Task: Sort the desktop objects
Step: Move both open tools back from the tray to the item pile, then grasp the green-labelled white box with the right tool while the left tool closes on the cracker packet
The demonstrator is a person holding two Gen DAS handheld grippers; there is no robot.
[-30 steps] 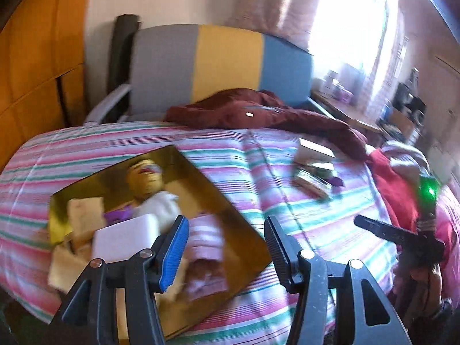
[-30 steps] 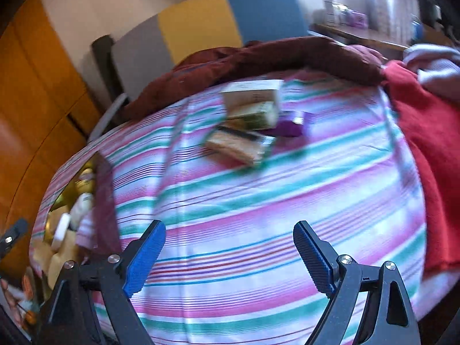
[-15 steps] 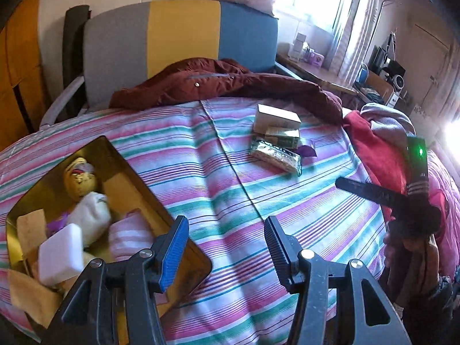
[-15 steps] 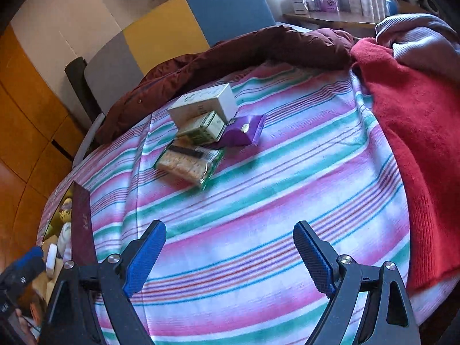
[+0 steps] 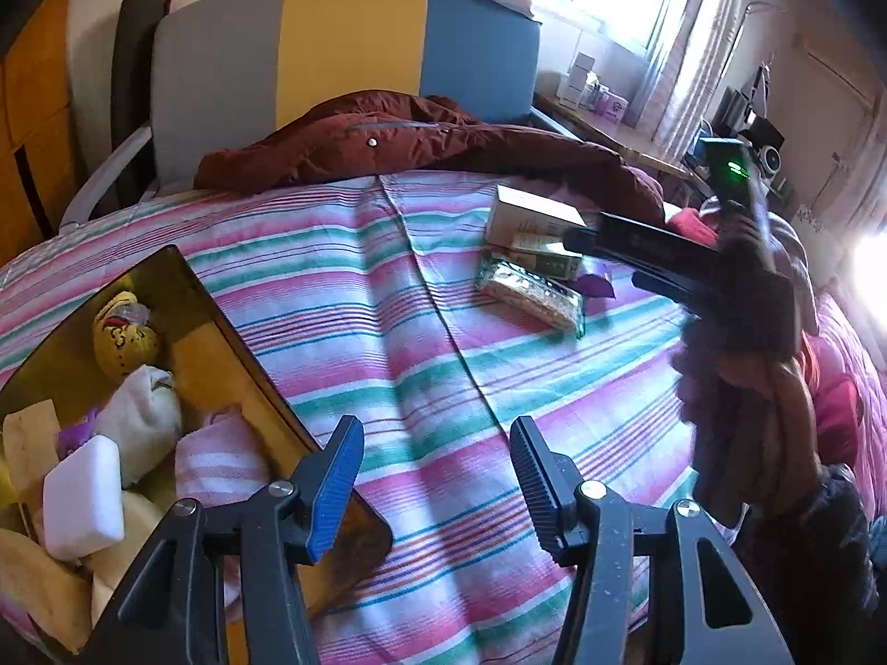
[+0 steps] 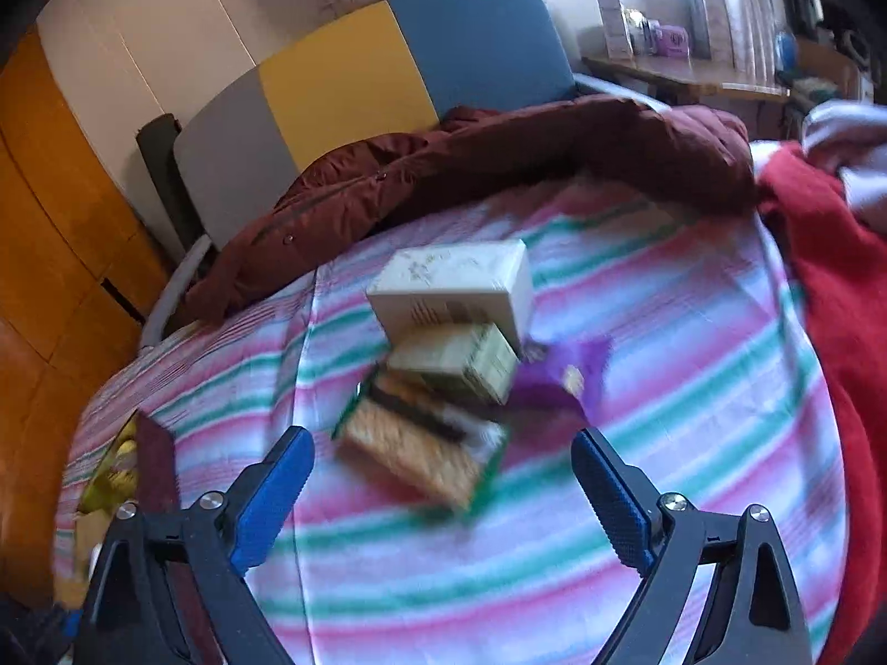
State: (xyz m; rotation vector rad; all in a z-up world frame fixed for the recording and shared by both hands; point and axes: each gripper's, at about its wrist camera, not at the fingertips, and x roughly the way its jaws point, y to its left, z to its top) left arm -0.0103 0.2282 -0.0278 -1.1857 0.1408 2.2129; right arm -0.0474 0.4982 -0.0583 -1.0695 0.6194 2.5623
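Observation:
On the striped bedcover lie a white box (image 6: 452,288), a small green box (image 6: 460,363), a cracker packet (image 6: 421,446) and a purple pouch (image 6: 560,382), clustered together. My right gripper (image 6: 443,476) is open and empty, just in front of the cracker packet. The cluster also shows in the left wrist view, with the white box (image 5: 529,216) and the cracker packet (image 5: 529,291). My left gripper (image 5: 435,476) is open and empty beside a gold tray (image 5: 216,343) holding several soft items. The right gripper's body (image 5: 715,266) reaches over the cluster.
A maroon jacket (image 5: 421,138) lies along the far edge of the bed before a grey, yellow and blue headboard (image 5: 343,50). Red clothing (image 6: 831,288) is piled at the right. The tray's edge (image 6: 158,465) shows at the left in the right wrist view.
My right gripper has moved forward toward the cluster, which is now much nearer. My left gripper has swung right, away from the tray. Both stay open.

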